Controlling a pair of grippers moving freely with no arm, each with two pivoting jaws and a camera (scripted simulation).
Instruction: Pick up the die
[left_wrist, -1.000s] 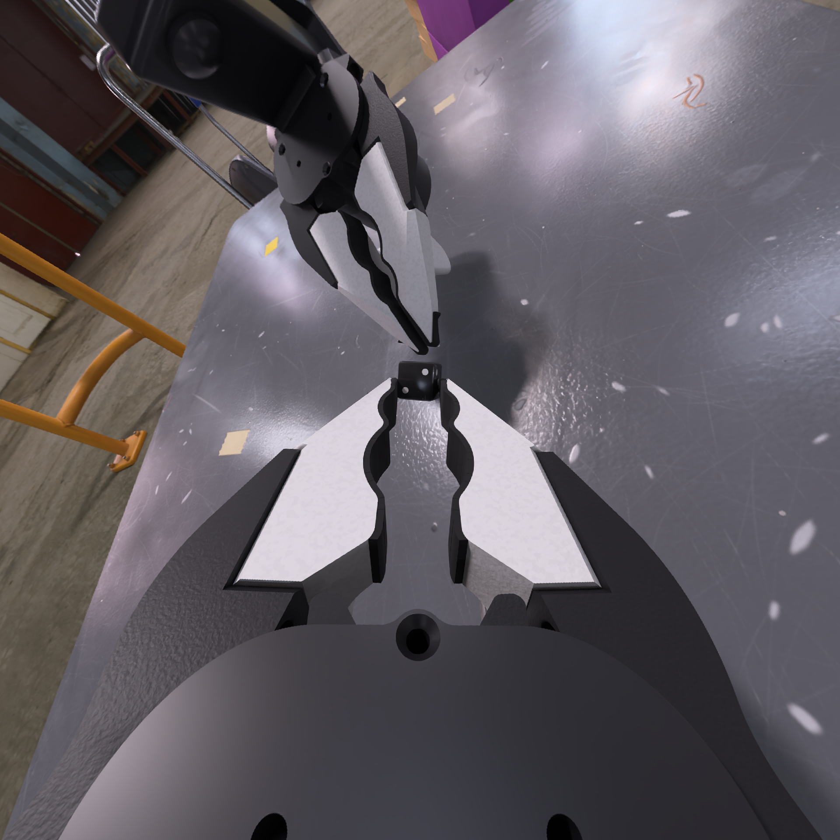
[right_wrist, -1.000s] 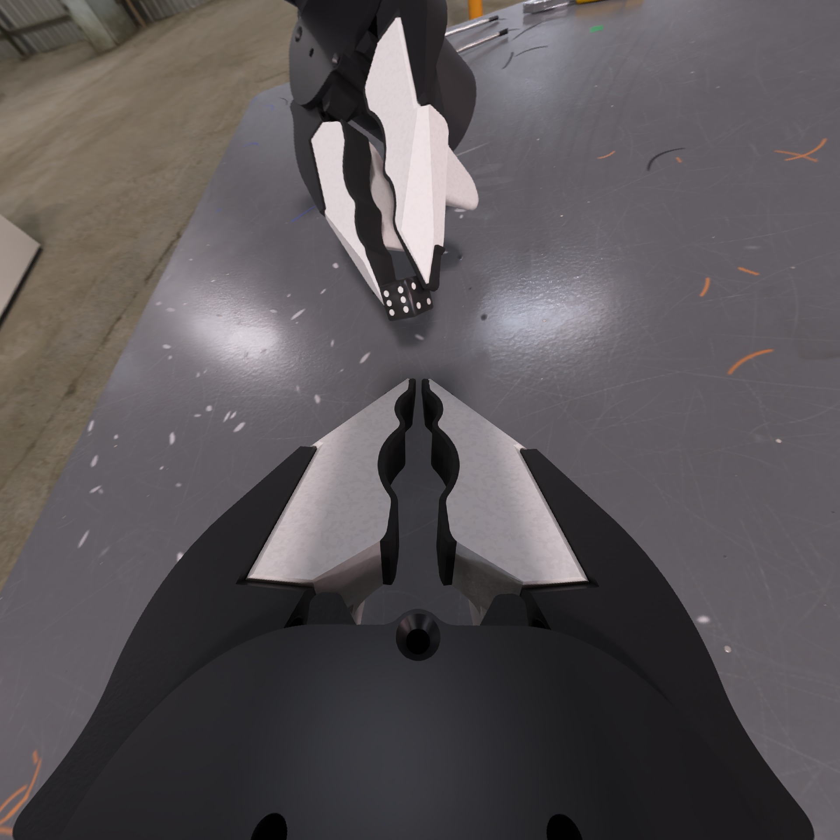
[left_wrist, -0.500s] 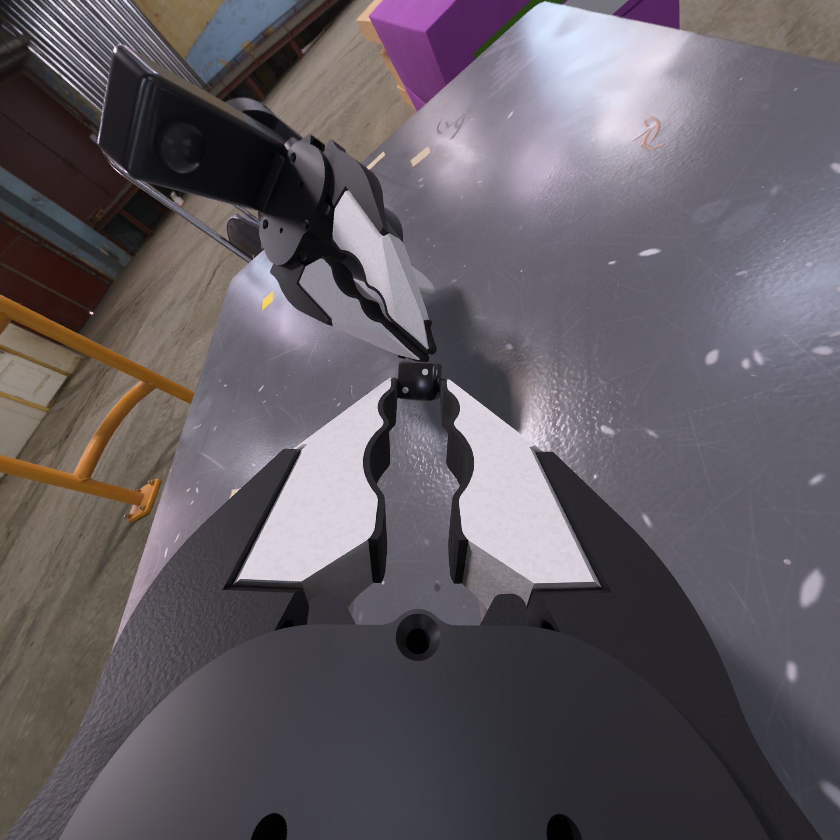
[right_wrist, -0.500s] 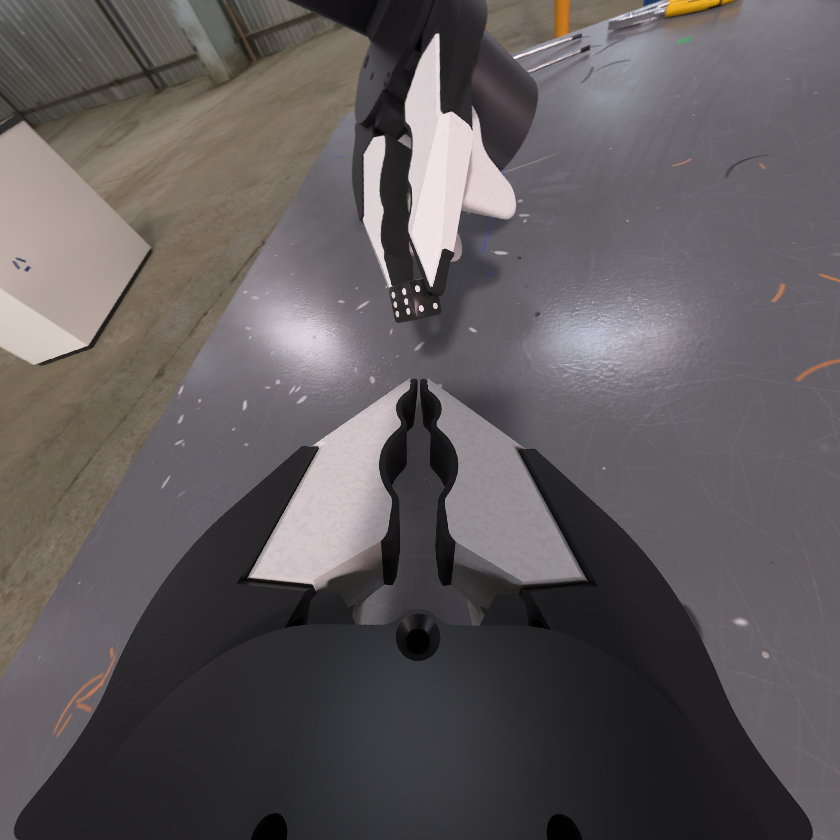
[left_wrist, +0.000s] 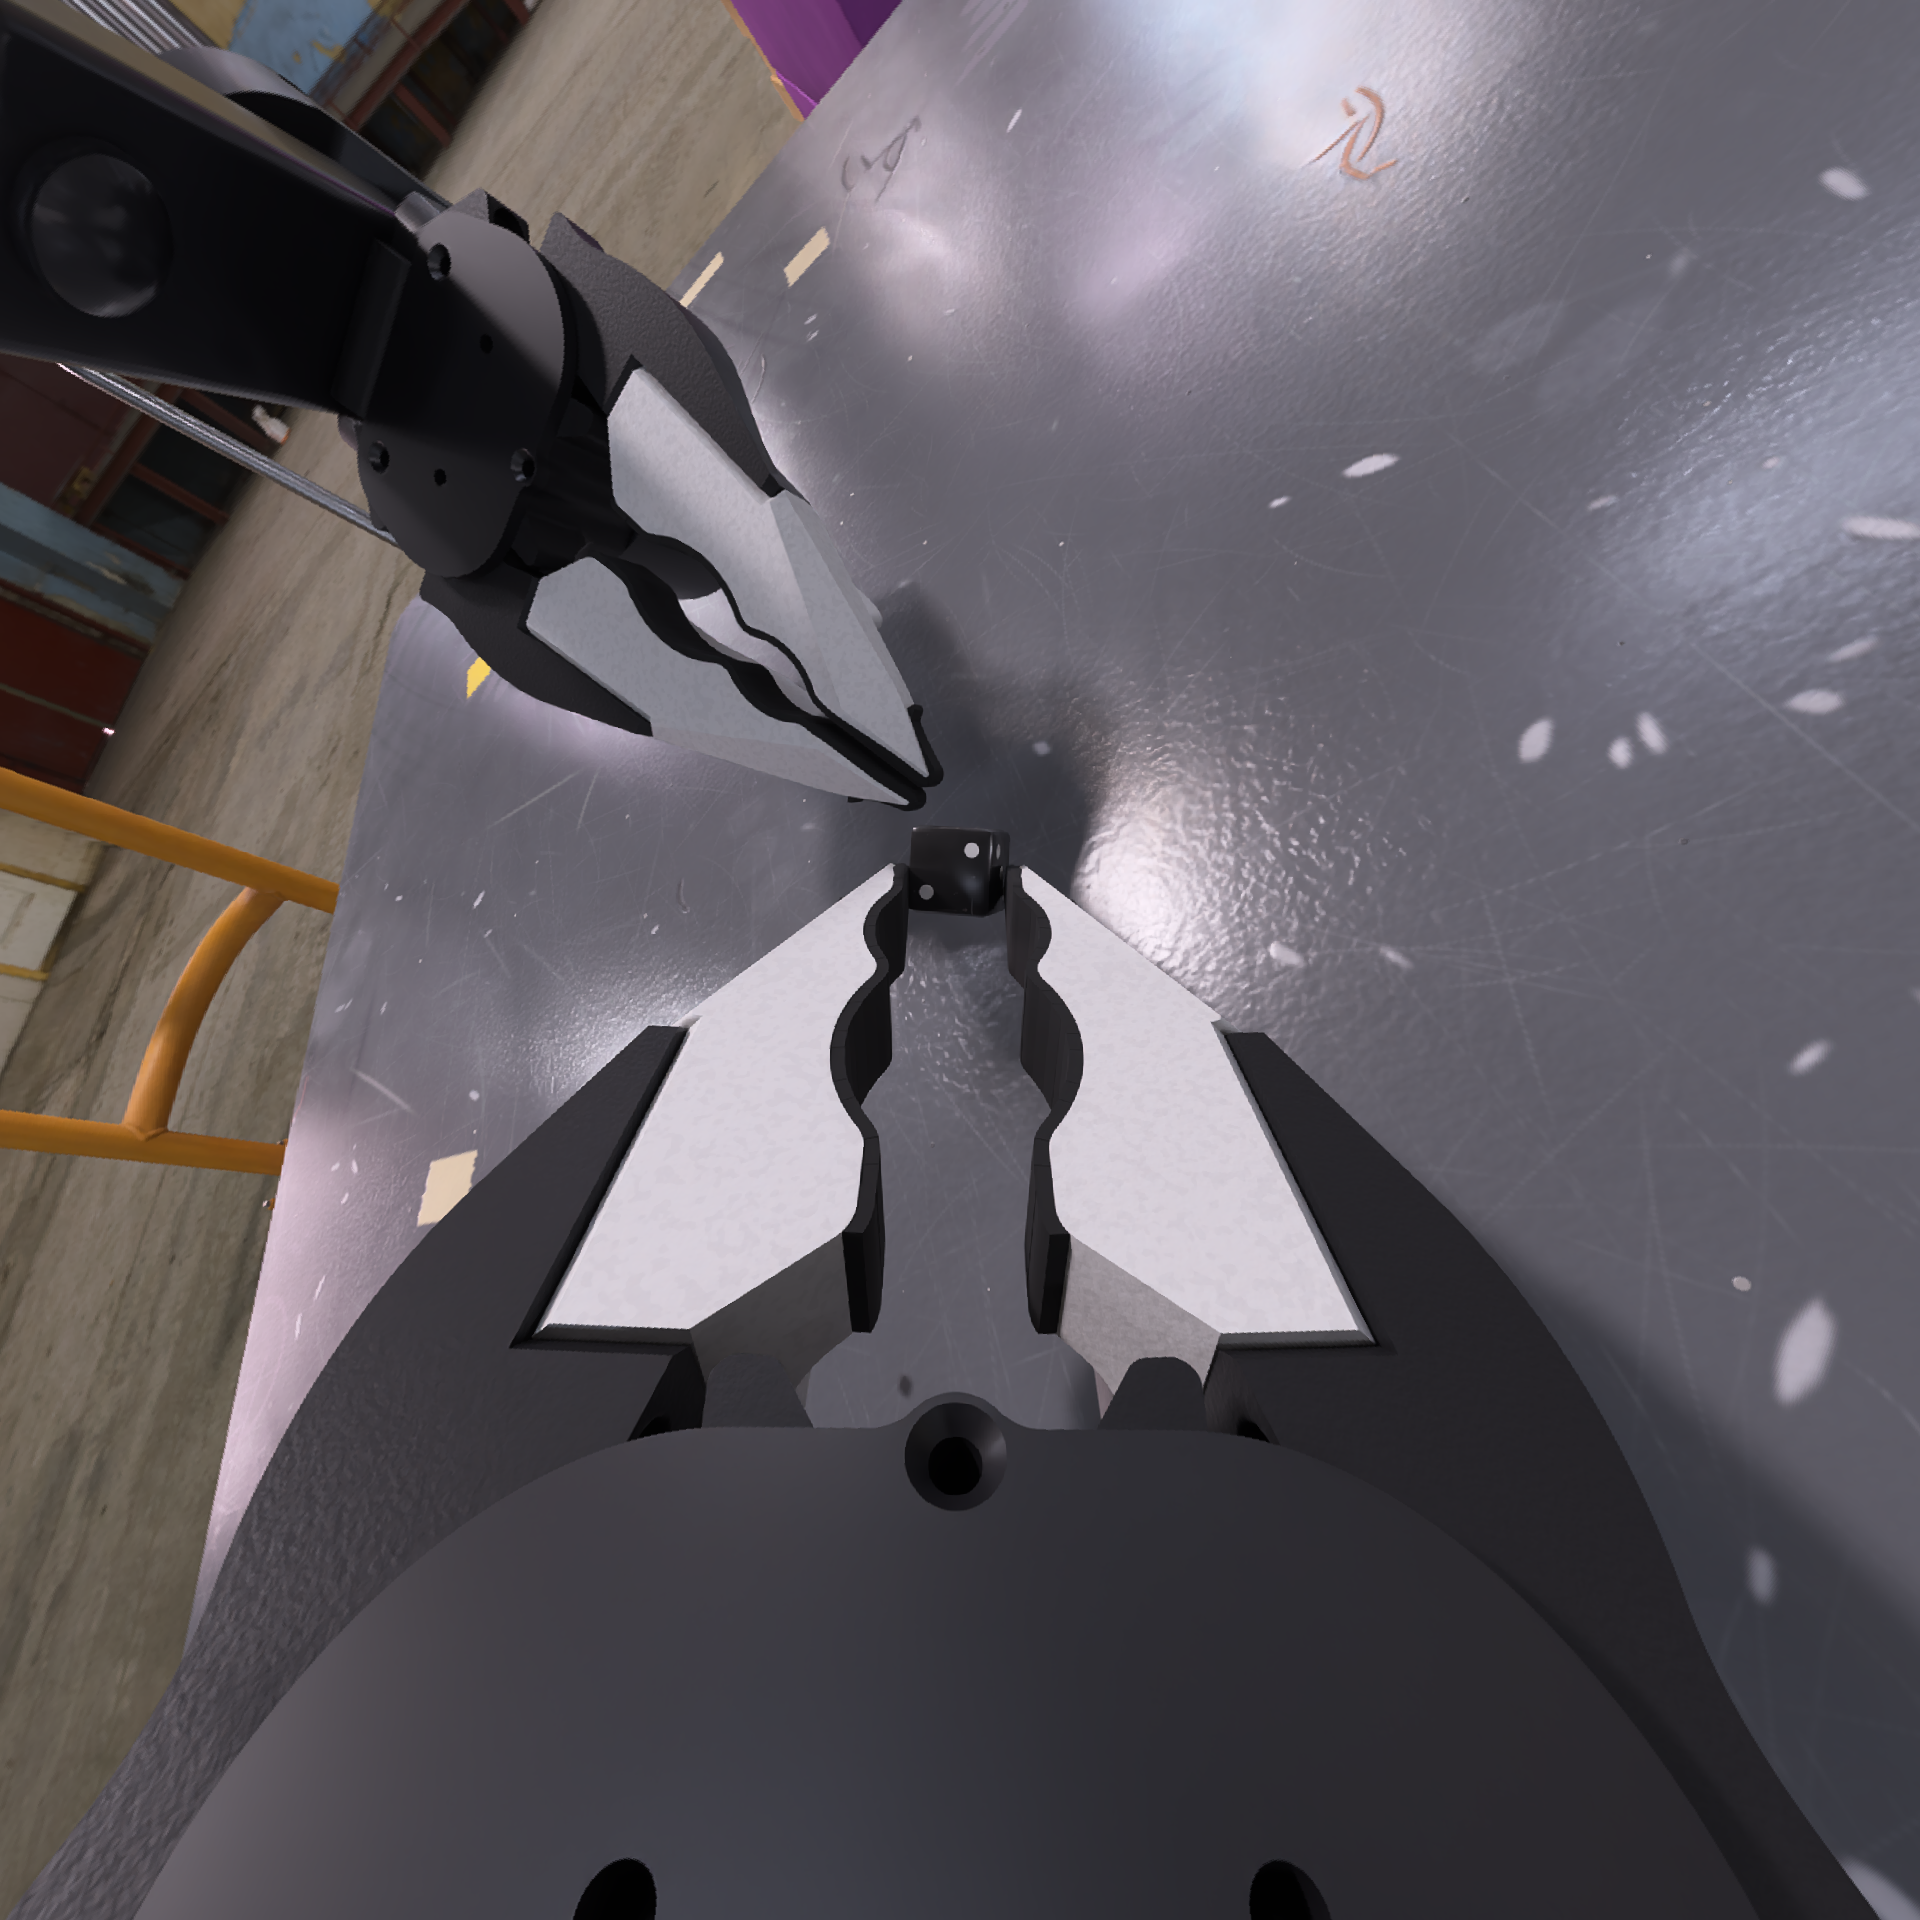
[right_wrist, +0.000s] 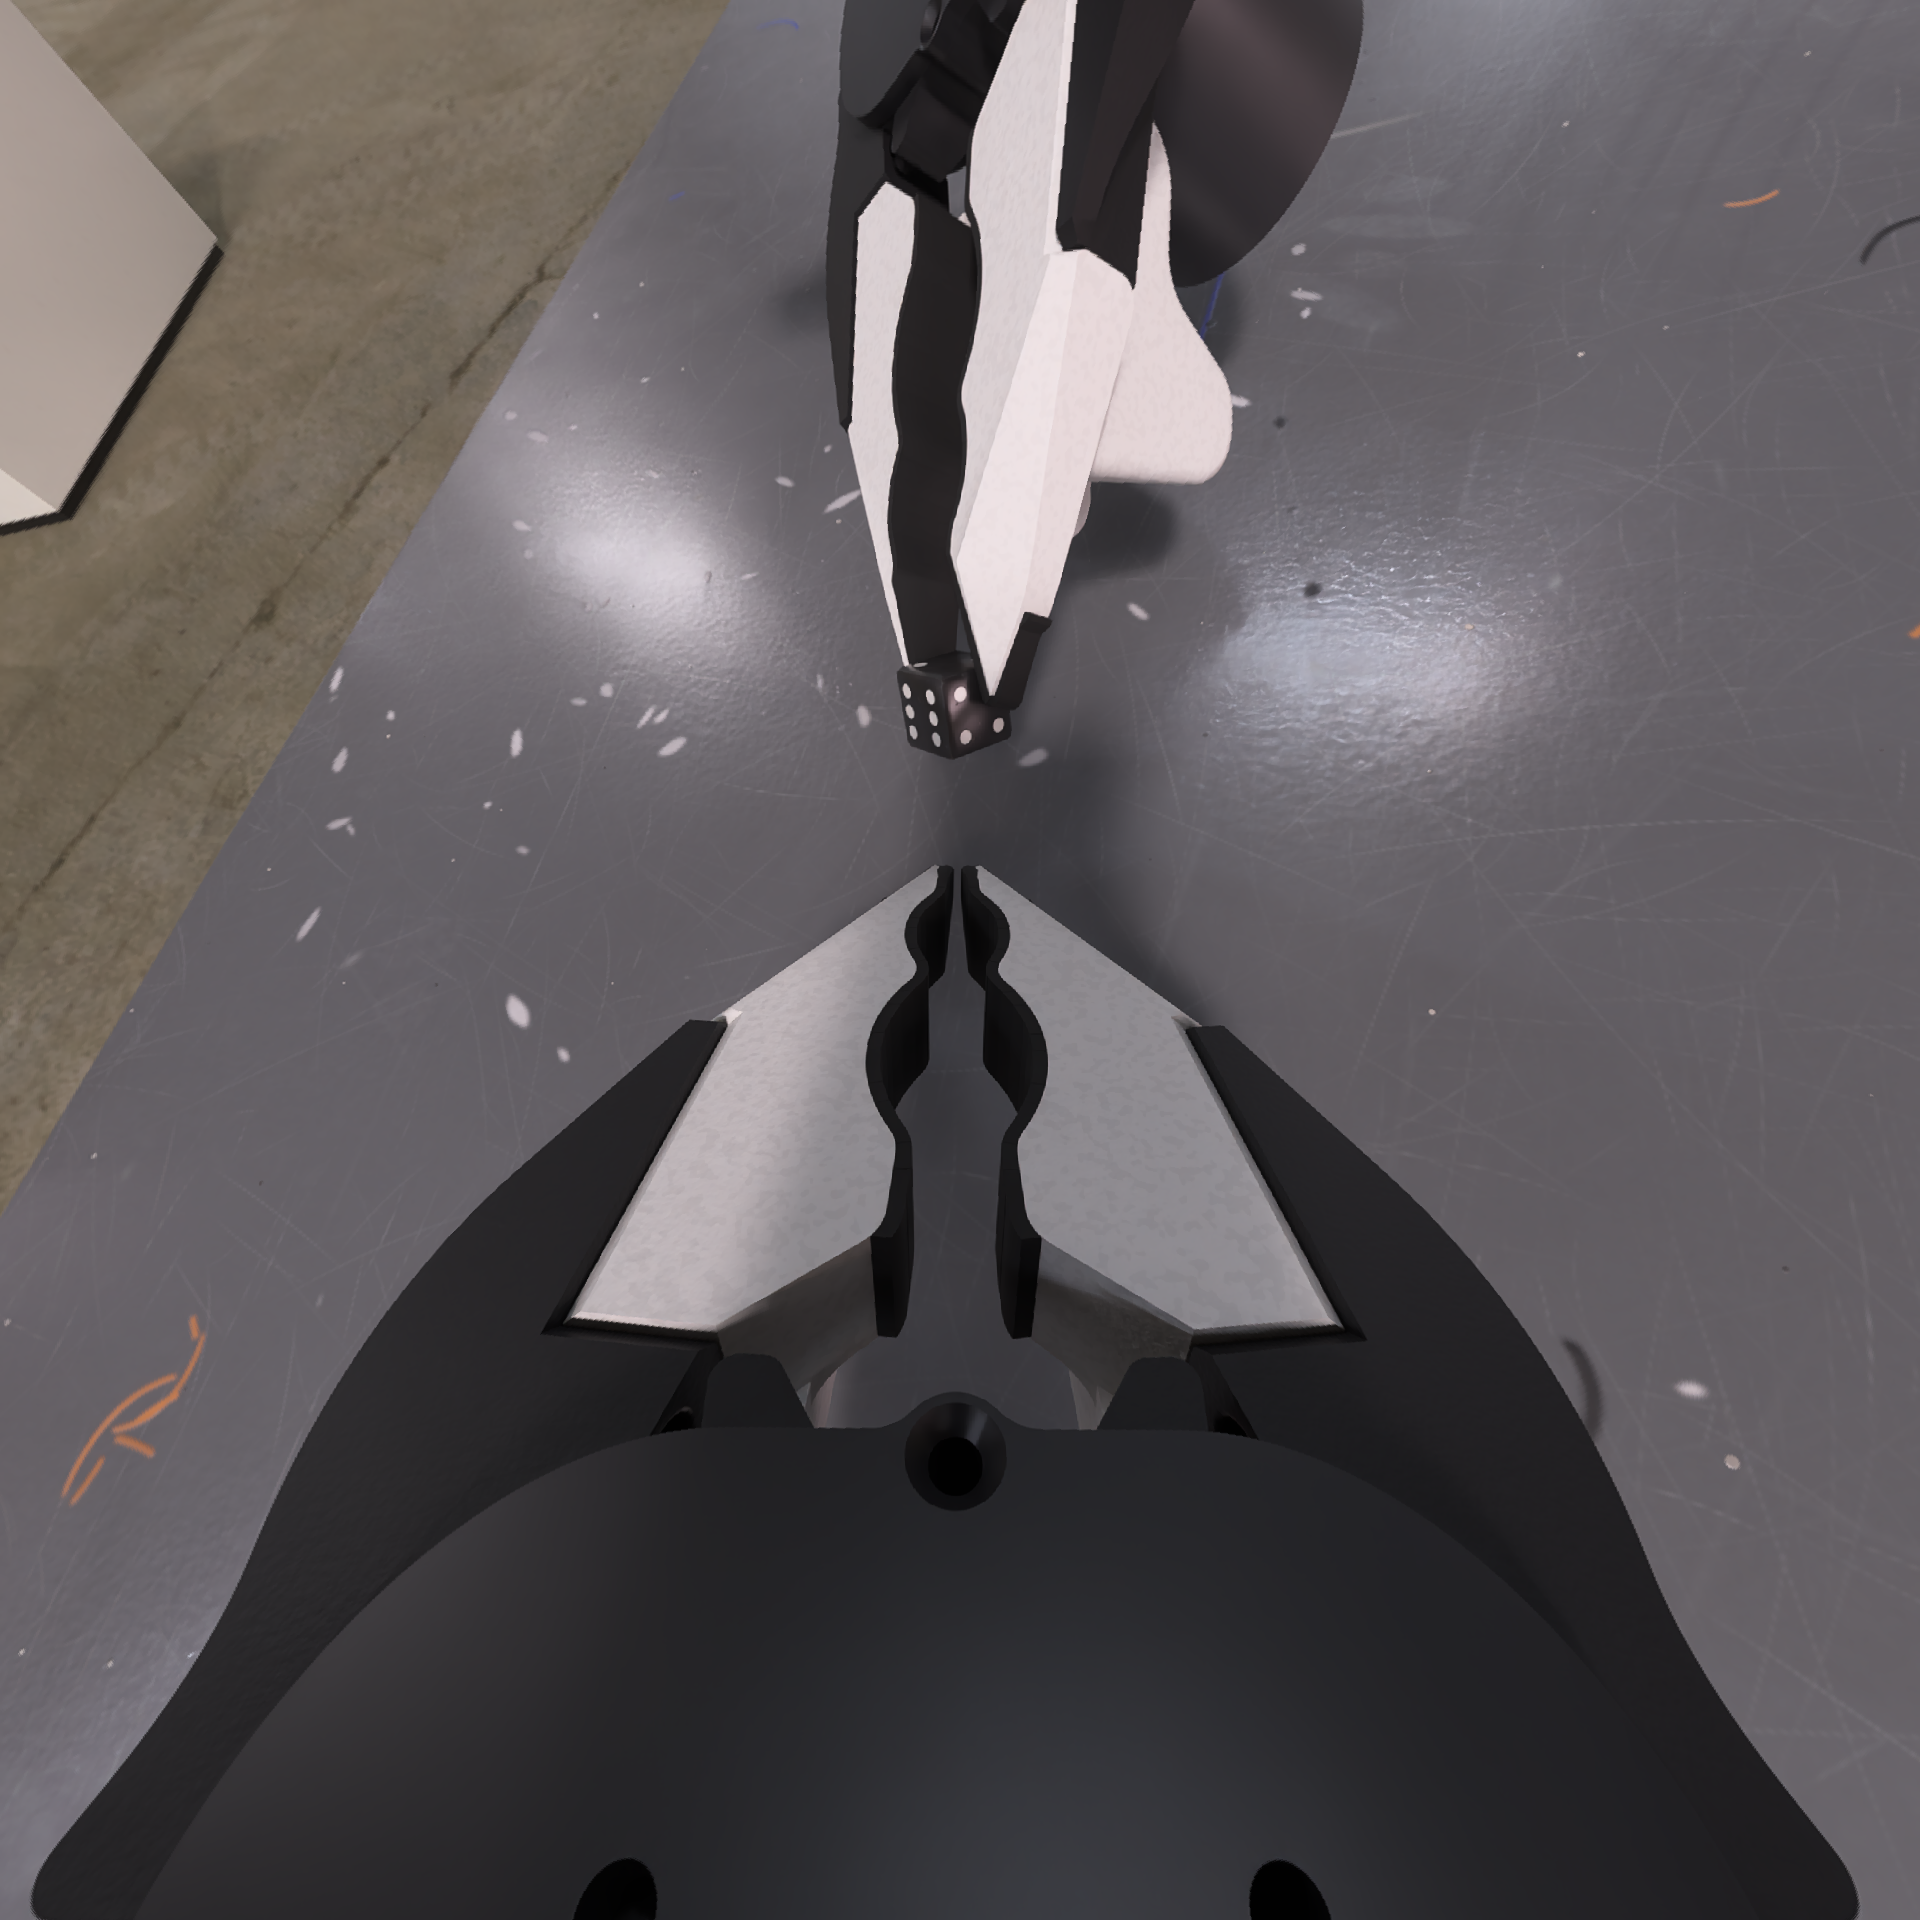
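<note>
A small black die with white pips sits between the tips of my left gripper, which is shut on it and holds it above the grey table. In the right wrist view the same die hangs at the tips of the left gripper, clear of the table. My right gripper is shut and empty, its tips a short way in front of the die. It shows in the left wrist view, pointing at the die from the upper left.
The grey table is scratched, with white flecks and orange marks. Its left edge drops to a concrete floor. A yellow railing stands beside the table, a white box on the floor, a purple block beyond the far end.
The left gripper has turned and lifted with the die, which now shows different faces. The right gripper has come nearer to the die and lies at a flatter angle.
</note>
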